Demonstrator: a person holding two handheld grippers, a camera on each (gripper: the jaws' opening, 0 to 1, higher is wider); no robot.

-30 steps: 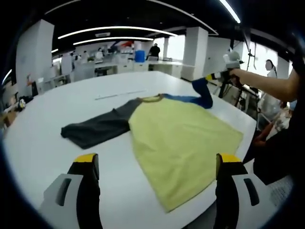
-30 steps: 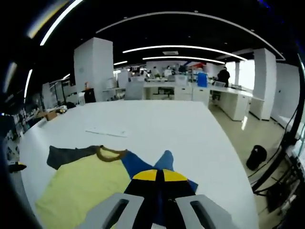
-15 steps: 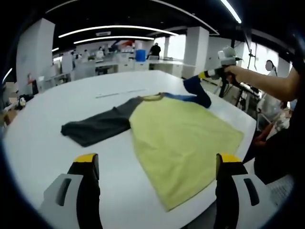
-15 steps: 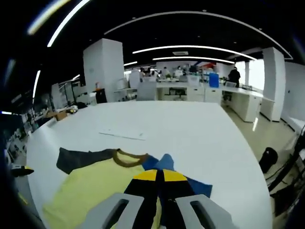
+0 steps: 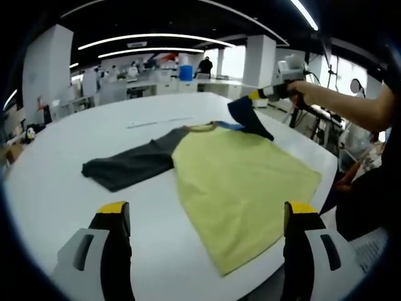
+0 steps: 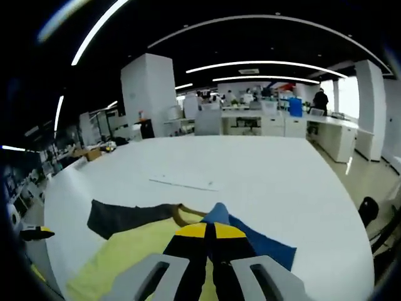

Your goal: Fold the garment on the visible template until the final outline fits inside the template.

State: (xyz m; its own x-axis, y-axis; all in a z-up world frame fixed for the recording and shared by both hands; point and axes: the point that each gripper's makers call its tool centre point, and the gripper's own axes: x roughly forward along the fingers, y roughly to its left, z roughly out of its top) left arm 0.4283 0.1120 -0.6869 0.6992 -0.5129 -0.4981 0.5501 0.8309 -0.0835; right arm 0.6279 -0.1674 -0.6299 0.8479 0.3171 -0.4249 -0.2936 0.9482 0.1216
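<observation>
White table [image 5: 56, 169], broad, smooth and matte, in an open-plan office. T-shirt [image 5: 244, 182]: soft knit, pale yellow body lying flat on the table; dark grey sleeve [image 5: 128, 166] spread flat; blue sleeve [image 6: 263, 241] lifted clear of the body. Left gripper [image 5: 203, 219]: yellow-tipped jaws wide apart, holding nothing. Right gripper [image 6: 209, 231]: jaws closed together, pinching the blue sleeve's end.

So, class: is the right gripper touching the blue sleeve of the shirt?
Touching. In the right gripper view the right gripper has its jaws shut on the blue sleeve; the left gripper view shows the sleeve hanging from it above the white table.
</observation>
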